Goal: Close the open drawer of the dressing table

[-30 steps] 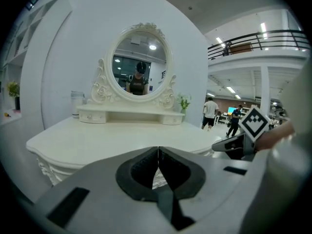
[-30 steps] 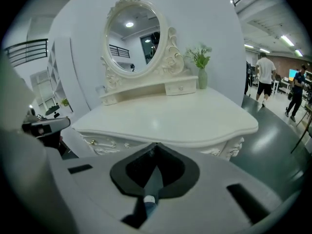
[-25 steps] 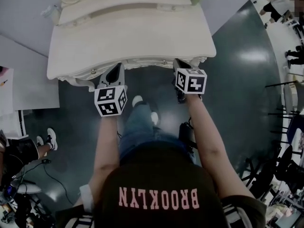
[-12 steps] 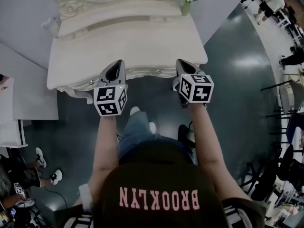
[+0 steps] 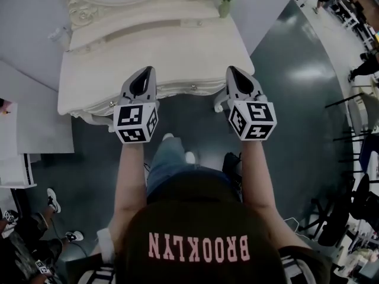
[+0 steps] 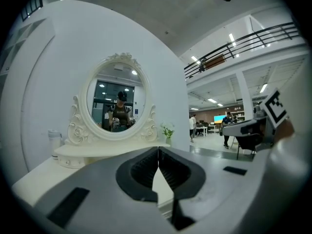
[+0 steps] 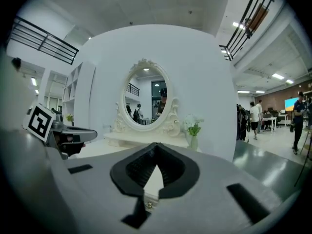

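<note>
The left gripper [image 5: 145, 71] and right gripper [image 5: 232, 71] are held empty, jaws pressed together, over the dressing table [image 5: 160, 46] front edge. They are judged withdrawn clear, since the drawer [image 5: 172, 90] appears seated flush beneath the top.

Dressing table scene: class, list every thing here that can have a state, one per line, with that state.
left gripper, shut, nothing between its jaws
right gripper, shut, nothing between its jaws
dressing table drawer, looks pushed in, front flush under the tabletop
flower vase, upright at the table's back right
oval mirror, upright
</note>
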Available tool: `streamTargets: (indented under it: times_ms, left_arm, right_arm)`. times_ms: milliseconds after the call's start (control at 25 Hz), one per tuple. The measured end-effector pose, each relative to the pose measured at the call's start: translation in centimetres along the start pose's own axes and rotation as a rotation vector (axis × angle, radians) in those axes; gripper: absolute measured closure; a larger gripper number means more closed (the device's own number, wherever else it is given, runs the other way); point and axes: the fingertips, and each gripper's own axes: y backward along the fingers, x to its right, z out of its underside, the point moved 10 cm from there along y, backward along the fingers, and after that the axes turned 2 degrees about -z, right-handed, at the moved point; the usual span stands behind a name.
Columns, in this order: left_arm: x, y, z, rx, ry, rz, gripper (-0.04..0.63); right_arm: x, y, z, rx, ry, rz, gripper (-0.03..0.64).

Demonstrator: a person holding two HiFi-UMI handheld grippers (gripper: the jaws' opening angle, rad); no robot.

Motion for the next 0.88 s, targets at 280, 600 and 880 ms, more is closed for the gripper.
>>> streamTargets:
  times_ms: [280, 600, 880]
  left_arm:
    - [0.2, 0.6, -1.4, 0.056, -0.017, 0.007, 0.591]
    - [0.2, 0.8, -2.3, 0.083, -0.025, -0.002, 0.591]
    - [0.7, 0.9, -3.1, 0.107, -0.035, -0.004, 0.591]
  right_arm:
    - [-0.3, 1.4, -1.7, 0.104, 0.106, 0.035, 0.62]
    - [0.1, 2.0, -2.0, 0.112, 0.115, 0.059, 0.62]
    - [0.4, 2.6, -2.1, 0.122, 0.12, 0.062, 0.62]
